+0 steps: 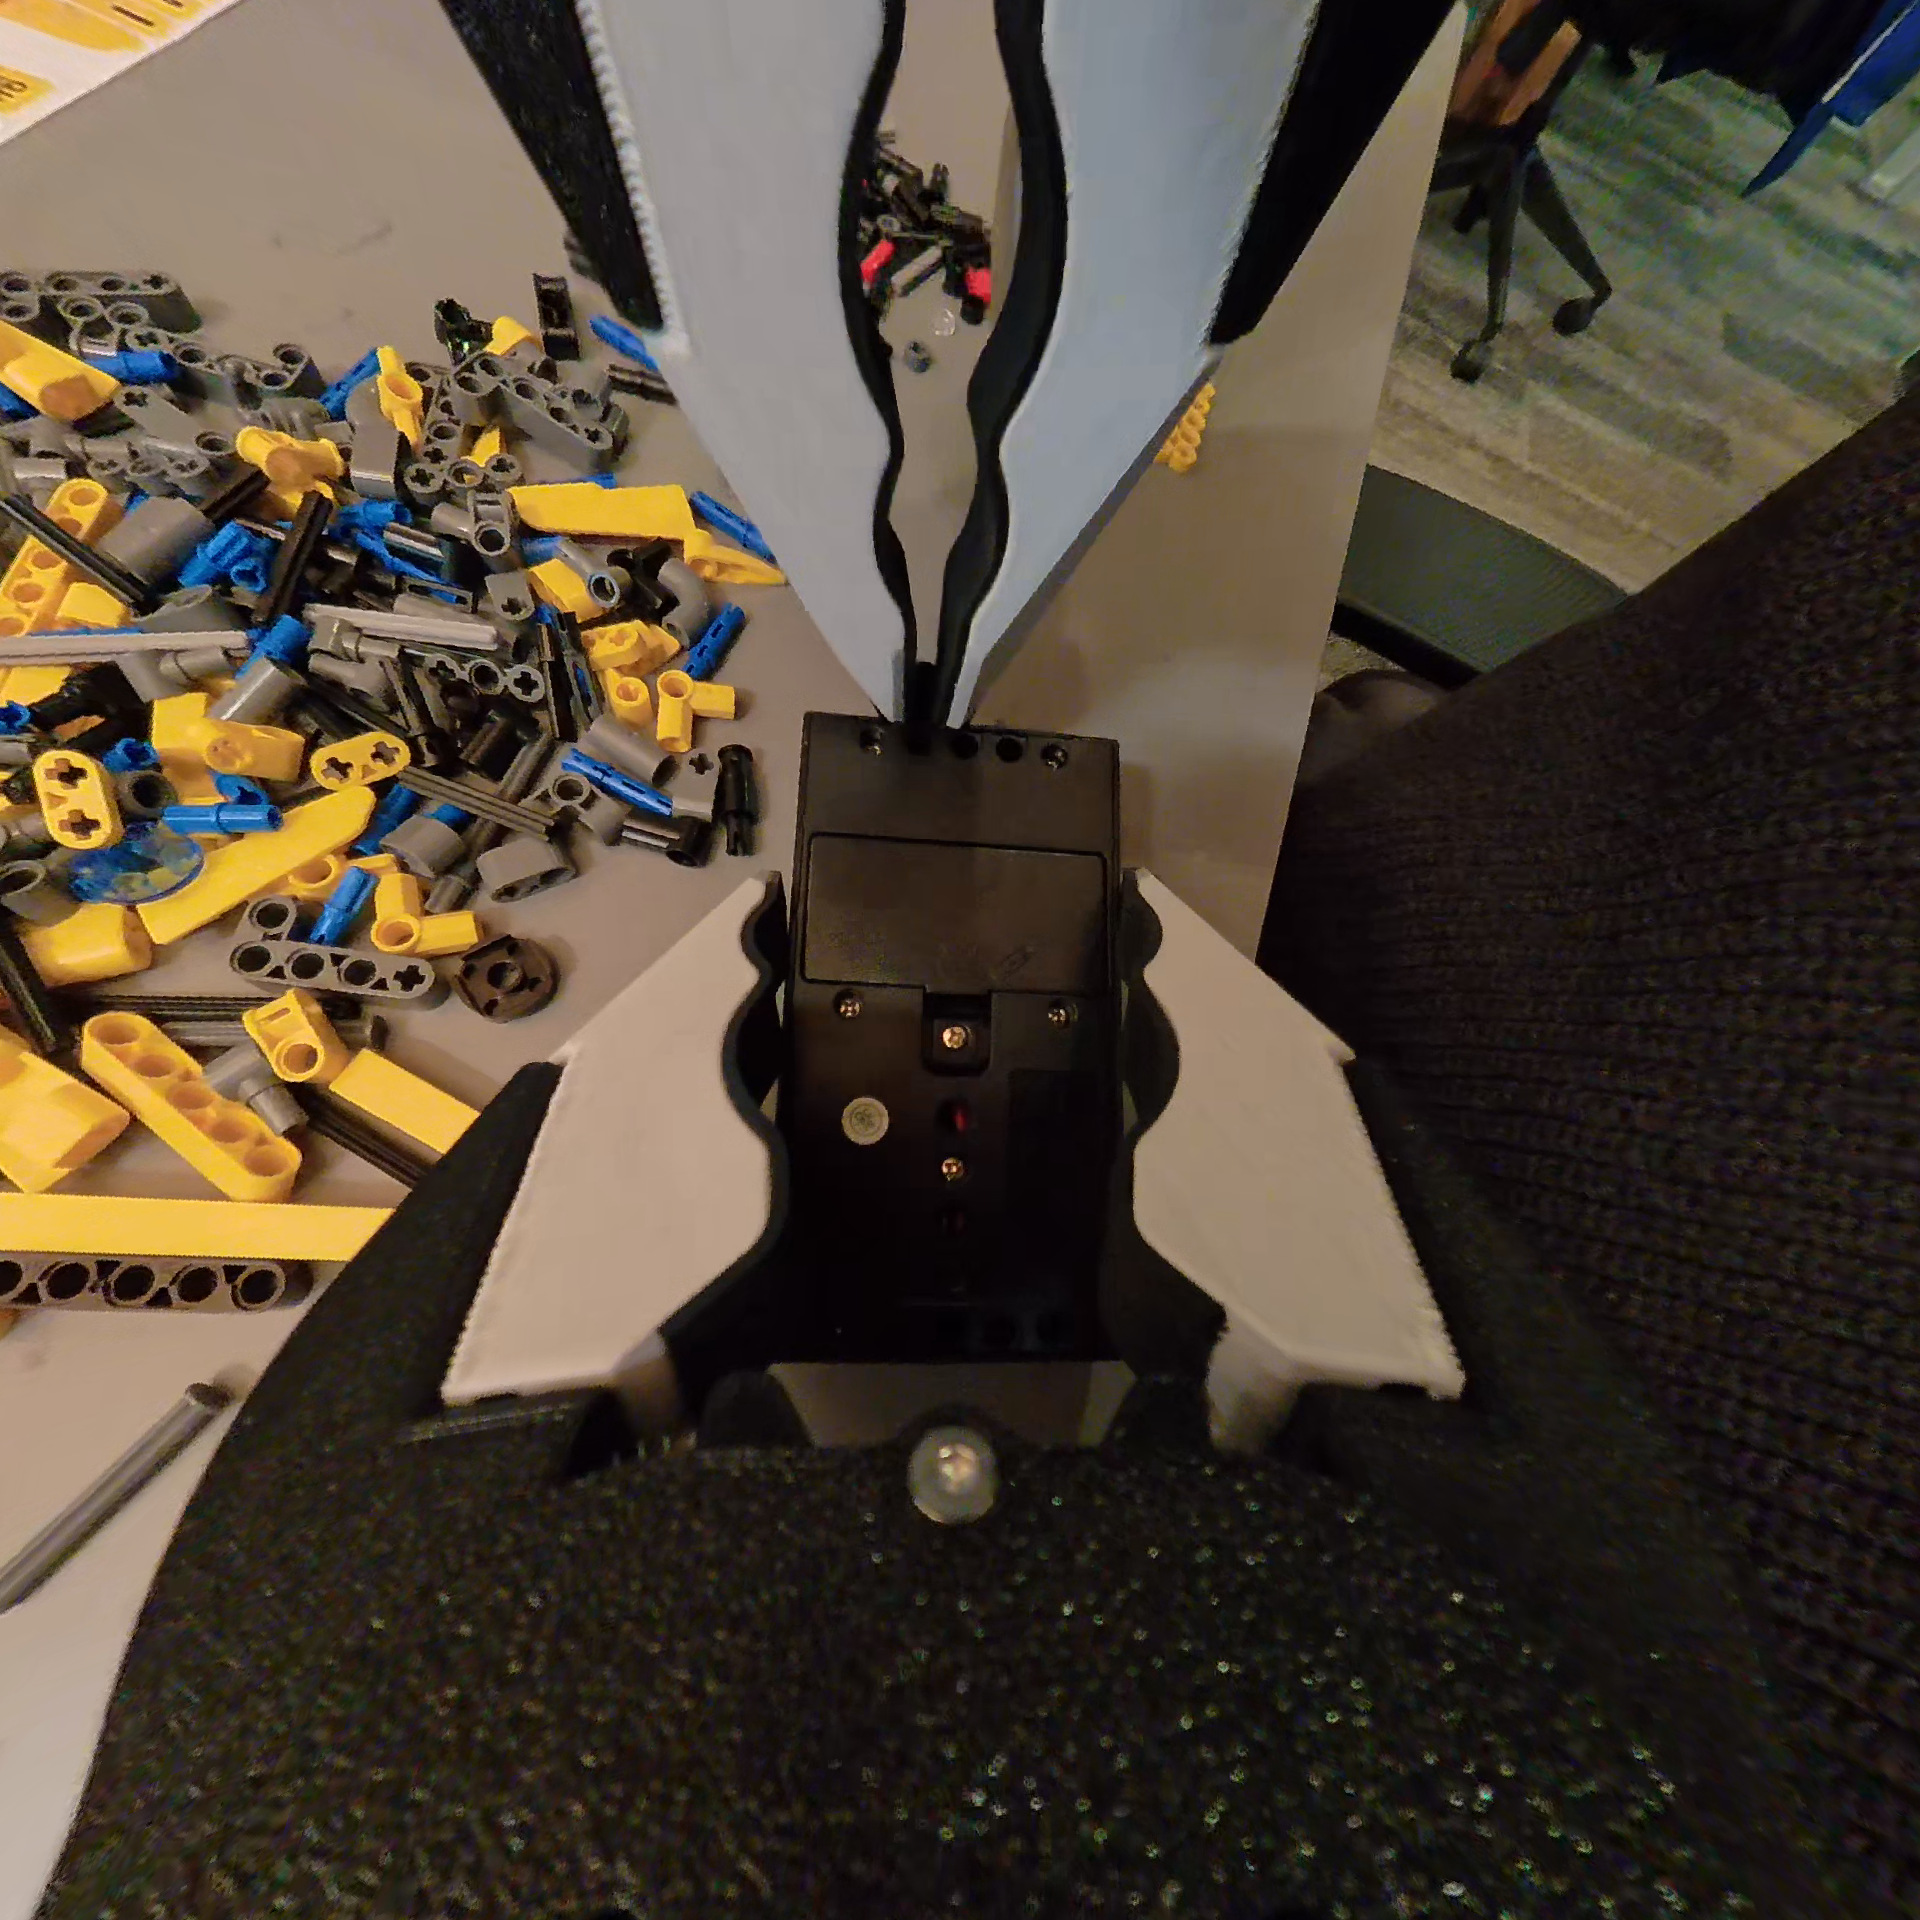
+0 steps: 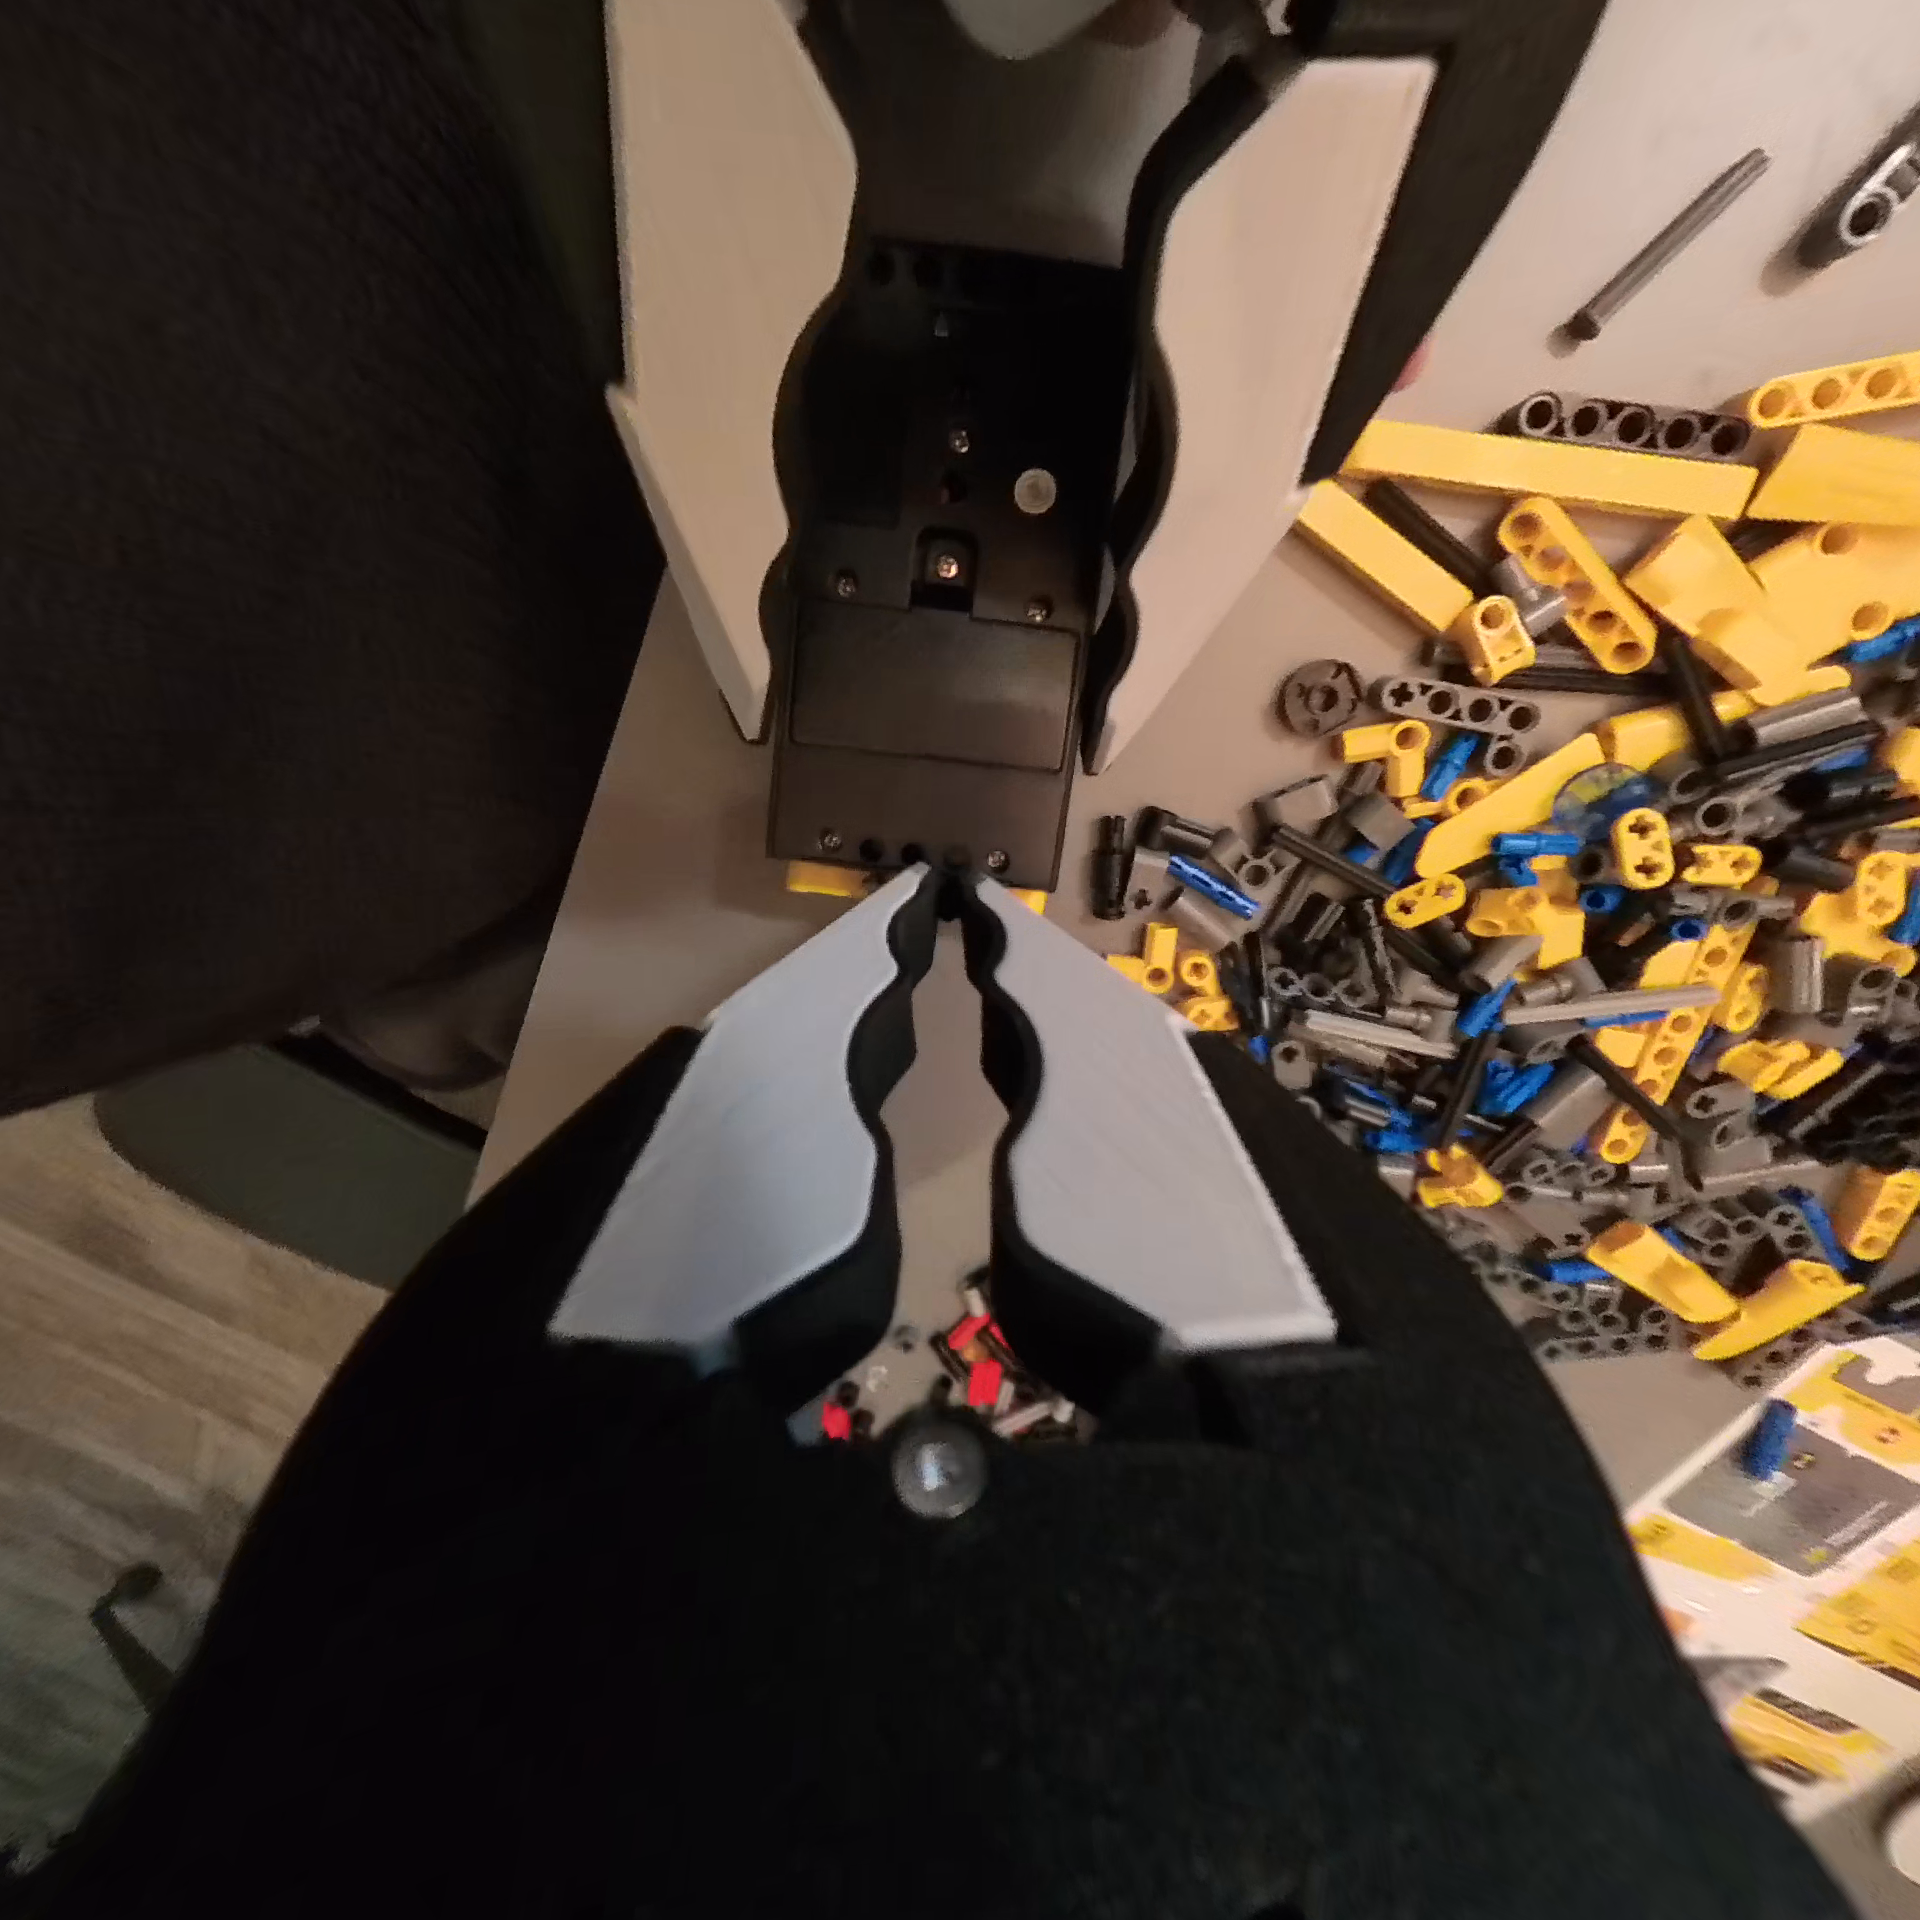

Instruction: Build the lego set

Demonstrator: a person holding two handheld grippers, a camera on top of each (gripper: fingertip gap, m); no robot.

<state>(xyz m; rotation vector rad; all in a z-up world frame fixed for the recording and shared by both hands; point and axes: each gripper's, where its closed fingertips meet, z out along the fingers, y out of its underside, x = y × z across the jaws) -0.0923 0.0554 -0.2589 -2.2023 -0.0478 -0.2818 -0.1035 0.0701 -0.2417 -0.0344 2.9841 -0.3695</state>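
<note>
My left gripper is shut on a black box-shaped block with screws and a row of holes along its far end, held above the grey table. My right gripper comes in from the opposite side. Its tips are pinched on a small black pin at that row of holes. In the right wrist view the right gripper holds the pin against the block, with the left gripper clamped on the block's sides. A yellow piece shows beneath the block.
A big pile of yellow, blue, grey and black building pieces lies beside the block. A small heap of black and red pins, a grey axle, printed sheets and a dark knitted sleeve are near. My two grippers' fingertips are within a few centimetres of each other.
</note>
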